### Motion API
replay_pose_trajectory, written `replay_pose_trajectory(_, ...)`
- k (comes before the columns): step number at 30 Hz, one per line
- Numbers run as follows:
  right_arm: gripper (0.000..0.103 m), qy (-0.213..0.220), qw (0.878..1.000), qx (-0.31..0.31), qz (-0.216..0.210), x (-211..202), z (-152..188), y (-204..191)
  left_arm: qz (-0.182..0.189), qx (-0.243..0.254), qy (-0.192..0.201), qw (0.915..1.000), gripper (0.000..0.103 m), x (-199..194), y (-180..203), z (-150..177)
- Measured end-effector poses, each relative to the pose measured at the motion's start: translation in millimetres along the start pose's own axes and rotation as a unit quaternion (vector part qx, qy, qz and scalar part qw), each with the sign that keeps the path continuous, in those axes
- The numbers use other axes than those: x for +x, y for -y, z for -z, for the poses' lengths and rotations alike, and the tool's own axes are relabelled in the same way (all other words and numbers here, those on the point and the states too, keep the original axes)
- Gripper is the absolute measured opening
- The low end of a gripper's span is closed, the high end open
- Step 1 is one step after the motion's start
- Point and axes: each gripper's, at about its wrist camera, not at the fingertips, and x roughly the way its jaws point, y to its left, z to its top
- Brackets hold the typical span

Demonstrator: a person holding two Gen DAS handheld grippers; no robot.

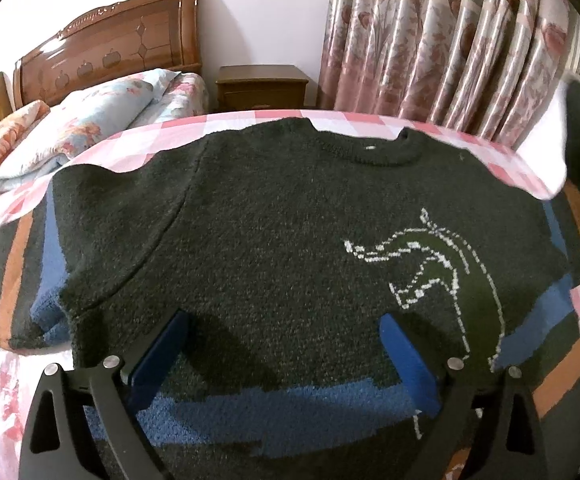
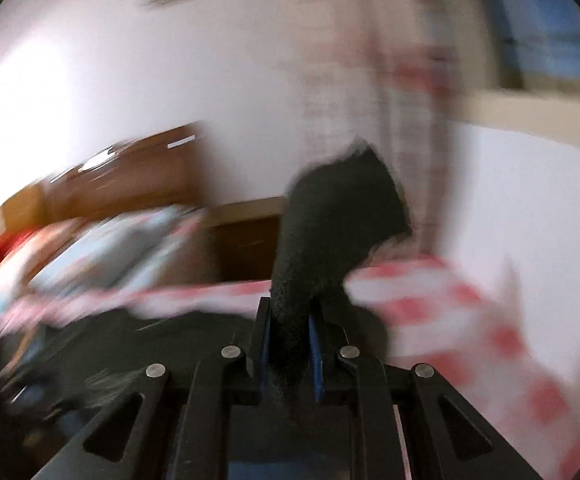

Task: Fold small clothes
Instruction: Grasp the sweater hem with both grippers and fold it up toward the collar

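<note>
While the dark sweater (image 1: 274,232) lies spread on the pink checked bed cover (image 1: 226,124), the left gripper (image 1: 284,354) hangs over its lower part with the jaws standing wide apart and nothing pressed between them. Its blue pads (image 1: 407,364) sit at about five and seven o'clock in the left wrist view, just above the knit. The neckline points to twelve o'clock, and a white outlined figure (image 1: 433,280) shows at three o'clock on the chest. A blue band (image 1: 290,412) crosses the sweater near six o'clock, and striped sleeves lie out toward nine and four o'clock.

Beyond the cover, pillows (image 1: 90,120) and a wooden headboard (image 1: 110,40) sit at ten o'clock, a nightstand (image 1: 262,86) at twelve and flowered curtains (image 1: 449,40) at one o'clock.

The right wrist view is badly blurred. There the right gripper (image 2: 290,340) has its jaws closed on a fold of the dark knit (image 2: 337,216), which stands up from the jaws toward twelve o'clock, above the checked cover.
</note>
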Motion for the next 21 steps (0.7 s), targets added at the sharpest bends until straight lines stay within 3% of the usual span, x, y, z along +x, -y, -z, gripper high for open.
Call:
replay_pose_trajectory(1, 0.021, -0.044, 0.996, -0.047, -0.059, 13.3, 5.6, -35.4, 0.013, -0.011, 0.005, 0.9998, 0.098, -1.6, -4.5, -0.1)
replay_pose_trajectory(2, 0.103, -0.076, 0.990, -0.079, -0.094, 22.4, 13.4, -59.8, 0.022, -0.017, 0.008, 0.9996, 0.098, -3.1, -7.3, 0.6)
replay_pose_trajectory(3, 0.103, -0.091, 0.984, -0.105, -0.108, 26.5, 23.0, -78.8, 0.036, -0.029, 0.013, 0.9989, 0.098, -5.2, -12.3, 1.6)
replay_pose_trajectory(5, 0.103, -0.096, 0.982, -0.130, -0.098, 25.8, 36.8, -94.0, 0.069, -0.055, 0.025, 0.9957, 0.098, -8.9, -23.8, 3.0)
replay_pose_trajectory(10, 0.103, -0.147, 0.982, -0.092, -0.079, 31.2, 67.1, -73.0, 0.143, -0.114, 0.044, 0.9821, 0.098, -13.3, -47.4, 4.3)
replay_pose_trajectory(12, 0.103, -0.165, 0.980, -0.087, -0.073, 24.4, 85.1, -64.4, 0.151, -0.121, 0.040, 0.9802, 0.097, -14.0, -49.9, 3.4)
replay_pose_trajectory(13, 0.103, -0.170, 0.979, -0.087, -0.070, 16.7, 93.8, -64.0, 0.149, -0.119, 0.034, 0.9810, 0.095, -14.4, -47.9, 1.2)
replay_pose_trajectory(16, 0.103, -0.188, 0.977, -0.081, -0.063, 8.8, 120.0, -64.2, 0.174, -0.121, 0.006, 0.9774, 0.076, -11.8, -32.5, -6.9)
replay_pose_trajectory(17, 0.103, -0.199, 0.975, -0.078, -0.057, 11.6, 127.0, -64.6, 0.178, -0.118, -0.002, 0.9770, 0.075, -9.4, -24.0, -9.9)
replay_pose_trajectory(21, 0.103, -0.184, 0.978, -0.085, -0.052, 5.7, 128.3, -68.0, 0.095, -0.050, -0.011, 0.9941, 0.074, 0.4, 21.0, -18.9)
